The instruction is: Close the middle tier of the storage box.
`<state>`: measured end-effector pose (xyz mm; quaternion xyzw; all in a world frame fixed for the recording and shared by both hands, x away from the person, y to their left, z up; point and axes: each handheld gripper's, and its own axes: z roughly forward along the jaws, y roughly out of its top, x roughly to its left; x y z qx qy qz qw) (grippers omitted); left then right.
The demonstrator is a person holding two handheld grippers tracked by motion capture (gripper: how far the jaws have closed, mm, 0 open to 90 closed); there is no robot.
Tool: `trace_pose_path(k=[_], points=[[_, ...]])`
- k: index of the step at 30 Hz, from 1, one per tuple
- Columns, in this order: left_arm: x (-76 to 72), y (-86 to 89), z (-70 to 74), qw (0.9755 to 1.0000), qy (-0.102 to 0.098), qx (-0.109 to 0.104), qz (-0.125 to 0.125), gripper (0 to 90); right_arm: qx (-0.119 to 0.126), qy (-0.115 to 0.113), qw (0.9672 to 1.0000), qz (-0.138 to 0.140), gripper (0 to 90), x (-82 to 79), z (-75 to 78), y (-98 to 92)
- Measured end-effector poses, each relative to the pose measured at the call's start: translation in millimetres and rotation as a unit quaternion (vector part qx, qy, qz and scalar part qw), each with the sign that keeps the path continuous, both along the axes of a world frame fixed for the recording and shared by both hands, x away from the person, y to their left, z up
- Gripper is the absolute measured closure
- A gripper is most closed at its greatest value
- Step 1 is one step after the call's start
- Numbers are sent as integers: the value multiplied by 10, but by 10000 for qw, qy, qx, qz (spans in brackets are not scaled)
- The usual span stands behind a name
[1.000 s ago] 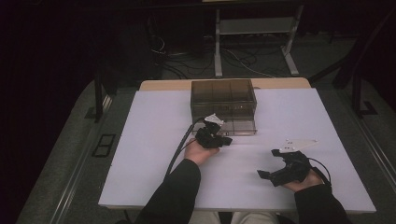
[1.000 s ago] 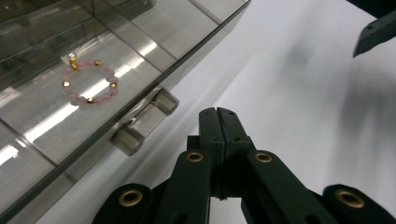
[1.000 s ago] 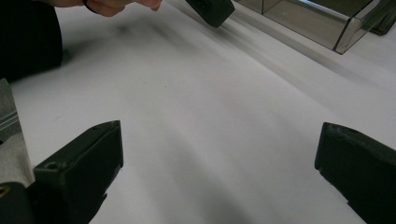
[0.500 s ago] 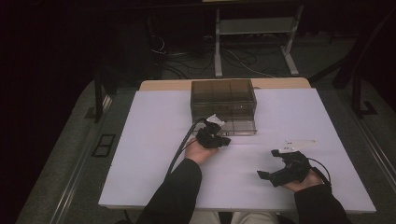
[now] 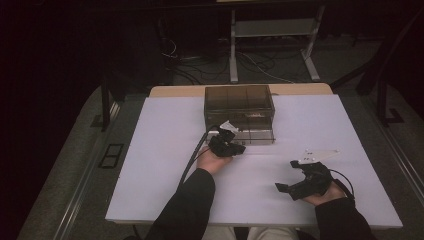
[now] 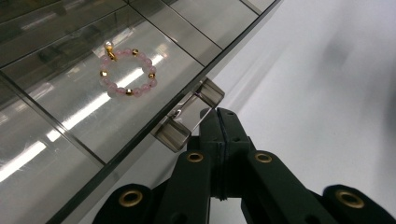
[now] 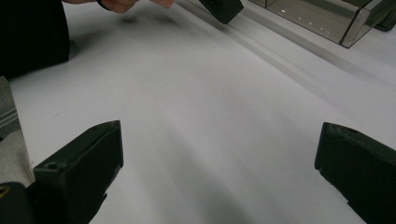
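Change over the last second: none to speak of. Across the 3 high-view pictures both hands sit in the same spots and nothing on the worktop has shifted.

Left hand-held gripper: jaws pressed together, no gap at the seam. Tips sit right against the clear handle on the front of the smoked drawer box. Nothing is visibly caught between the jaws; whether a tip is hooked behind the handle bar I cannot tell. In the high view this hand-held gripper is at the box's near face, left of centre.

Bracelet: pink beads with gold spacers, lying flat in 1 compartment of the box, just past the handle and apart from the jaws. Cannot tell whether it is seen through a panel or lies in an open drawer.

Right hand-held gripper: jaws spread wide, holding nothing, down at the near right of the worktop, well apart from the box. Its own view shows bare worktop between the 2 jaws.

Reading: a pause at the handle. The drawer move looks not yet under way, or just stopped. The bracelet is untouched; the spread right hand-held gripper seems ready for it.
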<state>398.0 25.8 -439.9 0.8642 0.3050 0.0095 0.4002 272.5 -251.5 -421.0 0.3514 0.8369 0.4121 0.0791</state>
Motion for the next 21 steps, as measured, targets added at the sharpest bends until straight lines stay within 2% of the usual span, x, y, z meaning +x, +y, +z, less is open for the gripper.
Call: trace_pose_path(k=[4,9,16,21], points=[[4,-17,22,10000,32,-37,59,893,0,7,10000,-12,5,0,1,-2],[33,-37,52,10000,-63,-21,-14,893,-1,9,10000,0,5,-1,0,-1],[45,-50,51,9999,-30,-112,81,893,2,20,10000,-6,5,1,0,-3],[61,-50,66,9999,-28,-78,77,893,-1,19,10000,5,5,0,-1,-2]])
